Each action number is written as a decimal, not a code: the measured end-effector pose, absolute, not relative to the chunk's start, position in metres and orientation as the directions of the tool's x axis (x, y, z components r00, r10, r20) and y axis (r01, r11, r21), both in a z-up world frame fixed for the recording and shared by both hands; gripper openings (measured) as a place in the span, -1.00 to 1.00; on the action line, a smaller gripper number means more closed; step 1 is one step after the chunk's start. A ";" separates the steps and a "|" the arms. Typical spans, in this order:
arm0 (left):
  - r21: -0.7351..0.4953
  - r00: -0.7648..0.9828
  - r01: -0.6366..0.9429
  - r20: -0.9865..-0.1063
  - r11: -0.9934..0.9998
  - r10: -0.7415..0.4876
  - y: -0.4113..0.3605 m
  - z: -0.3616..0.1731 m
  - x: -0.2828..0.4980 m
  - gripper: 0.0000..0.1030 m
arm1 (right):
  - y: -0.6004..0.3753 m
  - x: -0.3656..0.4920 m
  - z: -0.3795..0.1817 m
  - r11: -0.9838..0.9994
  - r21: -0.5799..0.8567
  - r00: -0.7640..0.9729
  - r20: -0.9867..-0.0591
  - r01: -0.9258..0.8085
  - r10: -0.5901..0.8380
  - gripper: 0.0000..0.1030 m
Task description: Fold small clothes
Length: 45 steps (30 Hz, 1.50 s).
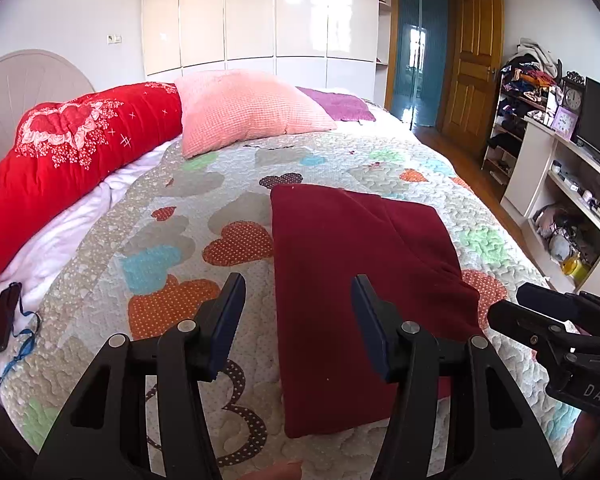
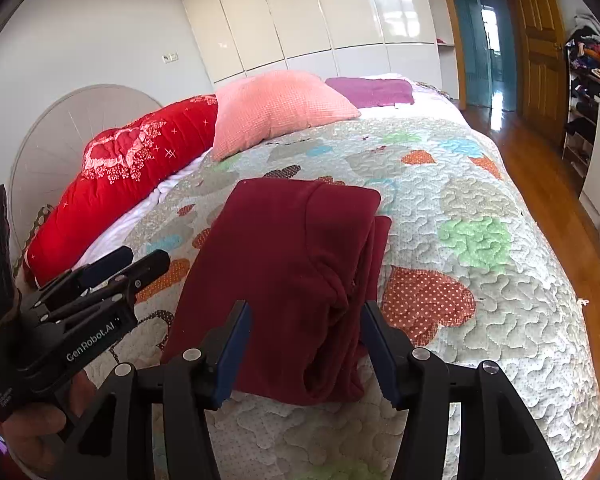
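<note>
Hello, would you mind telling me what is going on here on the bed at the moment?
A person is folding small clothes with a handheld gripper in each hand. A dark red garment lies folded into a rough rectangle on the heart-patterned quilt. The left gripper and the right gripper are both open and hold nothing, poised near the garment's near end. A pink pillow and a red duvet lie beyond it.

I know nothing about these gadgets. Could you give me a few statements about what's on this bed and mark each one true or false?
1. The dark red garment lies folded on the quilt. True.
2. The left tongs grip the garment. False: they are open and hold nothing.
3. A pink pillow lies beyond the garment. True.
4. The right tongs are clamped shut. False: they are open.
5. A phone lies on the garment. False: it lies near the bed's edge.
</note>
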<state>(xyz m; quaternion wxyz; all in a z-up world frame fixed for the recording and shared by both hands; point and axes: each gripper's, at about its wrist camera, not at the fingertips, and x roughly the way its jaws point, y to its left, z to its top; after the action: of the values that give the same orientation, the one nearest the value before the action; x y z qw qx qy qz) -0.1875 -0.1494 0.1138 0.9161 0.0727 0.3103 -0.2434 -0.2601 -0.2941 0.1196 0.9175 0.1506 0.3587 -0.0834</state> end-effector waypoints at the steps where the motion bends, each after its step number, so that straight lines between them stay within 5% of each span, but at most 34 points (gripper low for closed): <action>1: -0.018 0.689 0.490 -0.605 0.872 -0.400 -0.149 0.114 -0.187 0.06 | -0.294 -0.260 0.120 0.941 0.213 0.727 -0.685 0.263 -0.048 0.06; 45: -0.017 0.655 0.488 -0.654 0.873 -0.379 -0.157 0.092 -0.170 0.06 | -0.298 -0.237 0.097 0.934 0.234 0.686 -0.727 0.271 -0.017 0.19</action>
<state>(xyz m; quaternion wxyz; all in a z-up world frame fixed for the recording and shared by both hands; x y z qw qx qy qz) -0.1698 -0.1574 0.0924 0.9061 0.0804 0.3395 -0.2393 -0.2367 -0.2980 0.0972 0.9035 0.1635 0.3880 -0.0797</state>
